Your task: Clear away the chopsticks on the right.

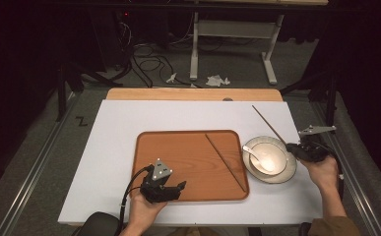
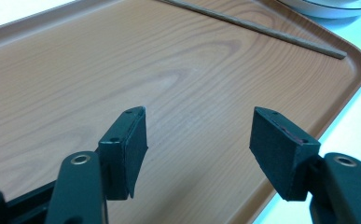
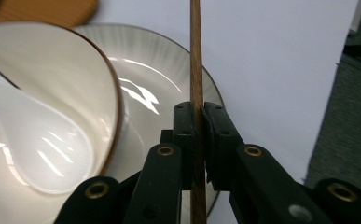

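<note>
Wood-grain brown, the serving tray [image 1: 178,162] is taken as the landmark, resting on a white table sheet [image 1: 114,128]. Just beside the tray's right edge a ribbed cream plate [image 1: 289,172] is seen, with a brown-rimmed bowl [image 1: 271,153] set on it and a white ceramic spoon [image 1: 258,158] lying in the bowl. Above the tray's near edge the left gripper [image 2: 199,140] is held with its jaws standing apart and nothing between them. Beyond the plate, on the side away from the tray, the right gripper [image 3: 198,135] is clamped tight on a wooden chopstick [image 3: 196,60], pinched near its thick end while the thin end rises toward the table's far side. A second chopstick [image 1: 226,162] is laid slantwise across the tray's right part. The gripped chopstick is judged light, stiff and smooth, likely to pivot or slide between flat pads. A hold nearer its middle is judged steadier, and the crockery close by is judged breakable.
</note>
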Available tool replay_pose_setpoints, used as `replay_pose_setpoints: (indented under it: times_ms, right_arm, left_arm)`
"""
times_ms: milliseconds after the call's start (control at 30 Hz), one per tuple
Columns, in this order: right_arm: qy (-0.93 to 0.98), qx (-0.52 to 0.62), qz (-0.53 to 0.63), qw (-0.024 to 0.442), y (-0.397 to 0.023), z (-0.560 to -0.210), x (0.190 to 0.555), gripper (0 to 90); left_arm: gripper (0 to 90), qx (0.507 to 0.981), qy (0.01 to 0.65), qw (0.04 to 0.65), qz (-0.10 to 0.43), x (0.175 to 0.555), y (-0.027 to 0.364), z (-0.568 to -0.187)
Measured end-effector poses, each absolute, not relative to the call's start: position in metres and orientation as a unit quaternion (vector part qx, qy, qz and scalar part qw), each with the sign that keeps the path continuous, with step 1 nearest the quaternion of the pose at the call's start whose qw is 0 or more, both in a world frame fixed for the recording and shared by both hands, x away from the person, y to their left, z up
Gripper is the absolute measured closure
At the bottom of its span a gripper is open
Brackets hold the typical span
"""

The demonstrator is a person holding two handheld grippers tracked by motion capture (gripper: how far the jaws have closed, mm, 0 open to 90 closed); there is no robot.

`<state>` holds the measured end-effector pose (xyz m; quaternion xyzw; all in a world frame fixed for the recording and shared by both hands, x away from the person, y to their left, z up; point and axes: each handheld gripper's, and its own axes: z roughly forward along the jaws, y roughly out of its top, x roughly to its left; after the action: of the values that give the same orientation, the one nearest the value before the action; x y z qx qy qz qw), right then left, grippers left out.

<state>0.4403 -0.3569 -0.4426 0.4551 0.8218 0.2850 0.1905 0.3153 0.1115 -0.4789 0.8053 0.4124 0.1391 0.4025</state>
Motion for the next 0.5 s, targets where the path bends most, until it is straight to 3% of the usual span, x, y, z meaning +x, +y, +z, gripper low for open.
replay_pose_setpoints:
  times_ms: [500]
  right_arm:
    - [0.811, 0.436, 0.324, 0.219, -0.337, -0.413, 0.401, 85.2]
  left_arm:
    - [36.6, 0.821, 0.38, 0.407, 0.124, 0.325, 0.096, -0.479]
